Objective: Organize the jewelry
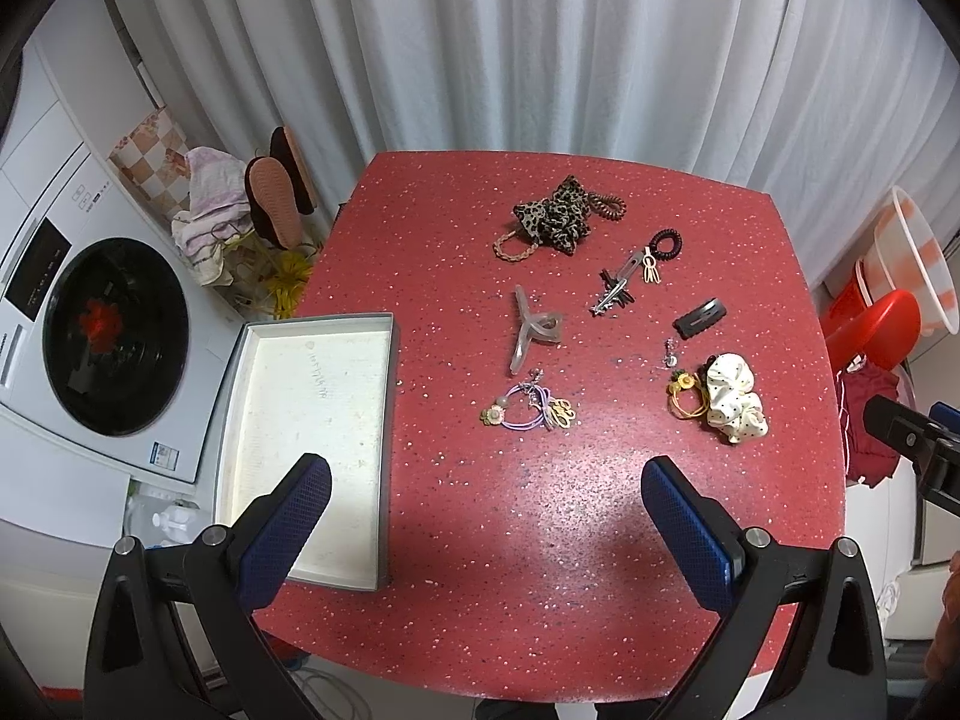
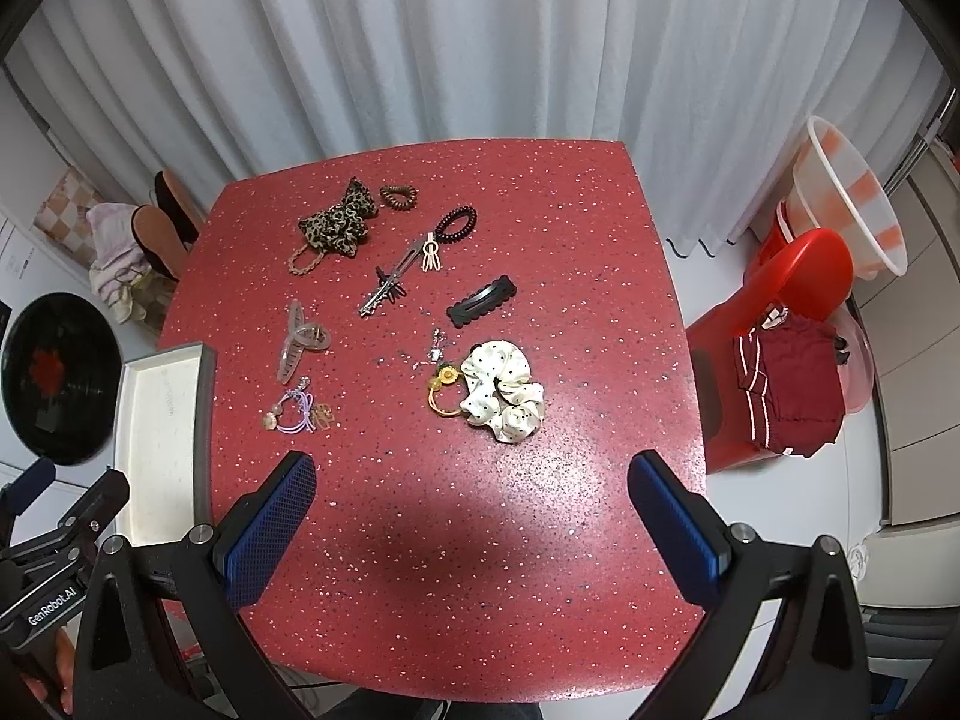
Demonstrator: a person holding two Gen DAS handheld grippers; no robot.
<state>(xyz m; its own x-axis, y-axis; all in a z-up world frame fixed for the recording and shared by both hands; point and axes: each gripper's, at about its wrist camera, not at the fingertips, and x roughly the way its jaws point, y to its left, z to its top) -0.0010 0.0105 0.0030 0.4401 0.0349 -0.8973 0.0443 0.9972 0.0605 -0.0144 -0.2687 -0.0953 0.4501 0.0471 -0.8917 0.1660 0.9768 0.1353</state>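
Jewelry and hair pieces lie loose across the red speckled table [image 1: 600,510], none of them yet in the shallow grey box [image 1: 384,450] with the pale, scuffed lining, which sits at the table's left edge, most likely as the place they are meant to go. Just right of the box rests a translucent claw clip [image 1: 531,330] of smooth plastic, and nearer the front a lilac hair tie [image 1: 531,411] with small charms. Further right and toward the back of the table is a leopard-print bow [image 1: 555,219] of soft cloth beside a coiled brown tie [image 1: 606,204]. Right again come a metal clip [image 1: 618,285], a dark spiral tie [image 1: 666,243] and a flat black snap clip [image 1: 699,318]. Farthest from the box lies a cream dotted scrunchie [image 2: 504,390], satiny and ruffled, touching a yellow flower tie [image 2: 444,381]. The left gripper [image 1: 486,528] hangs over the front of the table by the box, fingers spread wide and holding nothing; the right gripper [image 2: 471,525] does the same, seemingly poised to choose a first piece.
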